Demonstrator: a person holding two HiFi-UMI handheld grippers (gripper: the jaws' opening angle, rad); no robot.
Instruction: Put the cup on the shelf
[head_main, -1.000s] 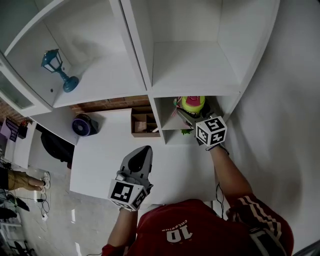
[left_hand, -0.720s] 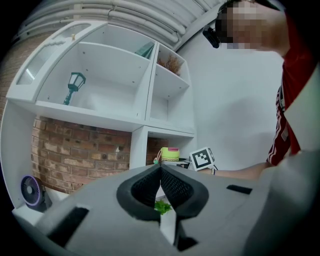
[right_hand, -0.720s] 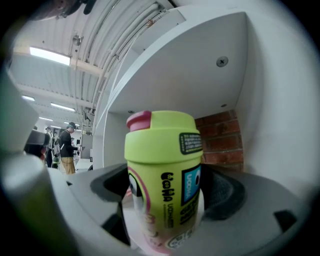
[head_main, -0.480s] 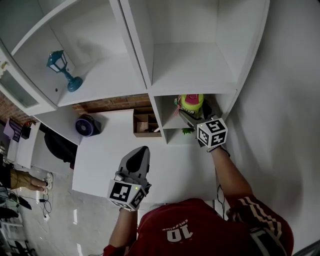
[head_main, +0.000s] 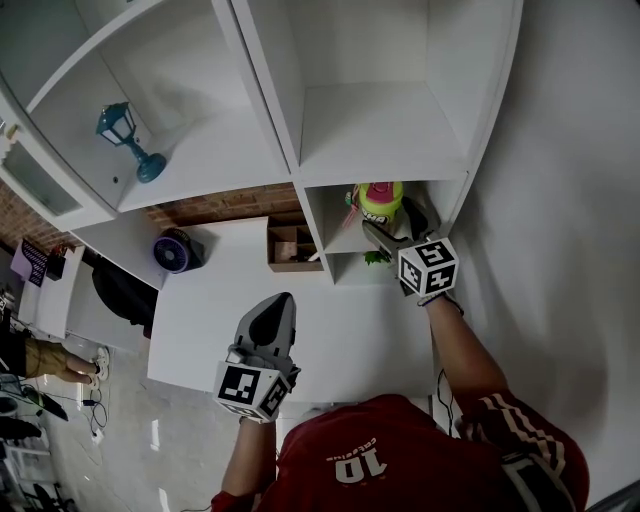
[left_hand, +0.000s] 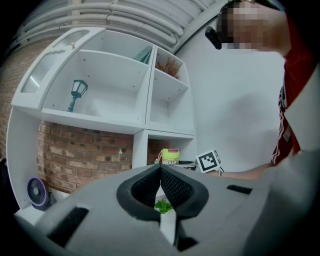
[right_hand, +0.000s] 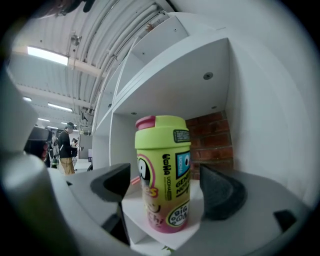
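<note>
Cup (right_hand: 162, 172) stands on shelf (right_hand: 134, 207) between right gripper's (right_hand: 168, 186) spread jaws; left gripper's (left_hand: 160, 172) jaws pressed together.

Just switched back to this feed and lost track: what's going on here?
The person's right gripper is at a low right-hand compartment of the white shelf unit, jaws apart on either side of the lime-green and pink cup without touching it. The cup stands upright on the shelf board there, so it looks placed. The left gripper is shut and empty, held low over the white table.
</note>
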